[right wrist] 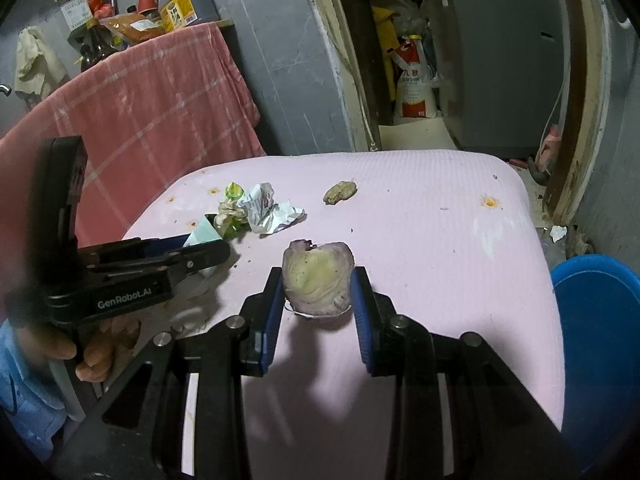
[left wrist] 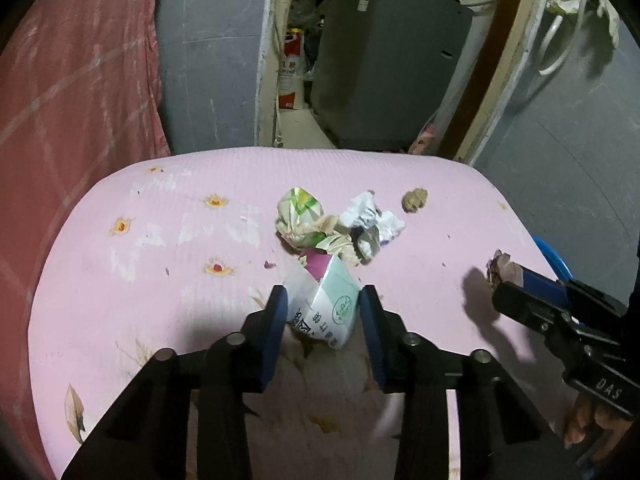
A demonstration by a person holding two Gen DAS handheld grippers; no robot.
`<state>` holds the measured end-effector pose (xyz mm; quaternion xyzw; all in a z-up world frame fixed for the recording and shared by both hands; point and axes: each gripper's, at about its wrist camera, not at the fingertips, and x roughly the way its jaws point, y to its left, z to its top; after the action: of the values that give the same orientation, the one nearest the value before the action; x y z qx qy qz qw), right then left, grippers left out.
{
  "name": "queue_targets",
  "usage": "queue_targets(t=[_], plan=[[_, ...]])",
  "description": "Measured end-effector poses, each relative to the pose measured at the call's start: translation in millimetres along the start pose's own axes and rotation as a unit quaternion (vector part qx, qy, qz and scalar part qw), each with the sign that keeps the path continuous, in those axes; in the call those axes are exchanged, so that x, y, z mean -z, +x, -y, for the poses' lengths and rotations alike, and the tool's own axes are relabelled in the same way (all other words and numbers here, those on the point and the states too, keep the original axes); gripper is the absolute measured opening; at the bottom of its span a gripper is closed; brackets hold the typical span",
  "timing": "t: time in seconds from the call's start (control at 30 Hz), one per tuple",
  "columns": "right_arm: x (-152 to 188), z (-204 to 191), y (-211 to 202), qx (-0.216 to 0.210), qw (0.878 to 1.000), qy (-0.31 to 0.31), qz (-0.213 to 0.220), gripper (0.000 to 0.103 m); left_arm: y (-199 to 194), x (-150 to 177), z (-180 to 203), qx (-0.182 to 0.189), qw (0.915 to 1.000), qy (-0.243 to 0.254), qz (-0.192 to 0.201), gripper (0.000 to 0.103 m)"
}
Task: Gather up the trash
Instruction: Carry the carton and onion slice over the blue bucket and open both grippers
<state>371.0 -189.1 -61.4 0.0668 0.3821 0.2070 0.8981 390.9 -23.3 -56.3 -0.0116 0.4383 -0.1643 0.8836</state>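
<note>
The surface (left wrist: 168,264) wears a matt, finely ribbed pink mat, stained in patches. On it lie crumpled glossy paper wrappers (left wrist: 374,216) and a smooth printed carton (left wrist: 332,304). Each tool (right wrist: 316,292) is matt black plastic with blue rubbery pads (right wrist: 362,312).

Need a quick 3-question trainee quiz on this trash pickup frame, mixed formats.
1. True or false: the right tool grips a pale, purple-edged vegetable scrap.
2. What sits between the left tool's pads? A) brown lump B) white-and-teal printed paper packet C) glass bottle
3. Fill in: beyond the right edge of the pink padded mat stands a ____ plastic bin.

Key: 1 true; 2 B, the white-and-teal printed paper packet; 3 blue.
</note>
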Motion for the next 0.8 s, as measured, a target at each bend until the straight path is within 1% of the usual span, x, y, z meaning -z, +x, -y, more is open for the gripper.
queue_targets(t=[0.1,0.2,0.37,0.53,0.6,0.67,0.7,0.8], plan=[[2,0,-3,0.000,1.000,0.001,0.002,0.033,-4,5,5,0.001,1.0000,-0.001,0.002,0.025],[3,0,-13,0.004,1.000,-0.003,0.016,0.033,-11,11,8,0.015,0.9998,-0.011,0.006,0.024],[6,0,-34,0.011,0.998,-0.010,0.055,0.033,-30,18,24,0.036,0.9985,-0.011,0.039,0.023],[7,2,-68,0.023,0.993,-0.017,0.114,0.033,-56,17,46,0.063,0.9931,-0.015,0.097,0.023],[7,4,-83,0.030,0.990,-0.020,0.136,0.033,-69,13,57,0.073,0.9891,-0.013,0.127,0.023],[6,8,-103,0.040,0.985,-0.024,0.168,0.033,-79,9,68,0.078,0.9851,-0.010,0.153,0.023],[6,9,-113,0.046,0.982,-0.026,0.182,0.033,-86,8,77,0.083,0.9818,-0.007,0.171,0.023],[7,15,-139,0.062,0.973,-0.030,0.220,0.033,-100,2,97,0.094,0.9736,0.000,0.208,0.023]])
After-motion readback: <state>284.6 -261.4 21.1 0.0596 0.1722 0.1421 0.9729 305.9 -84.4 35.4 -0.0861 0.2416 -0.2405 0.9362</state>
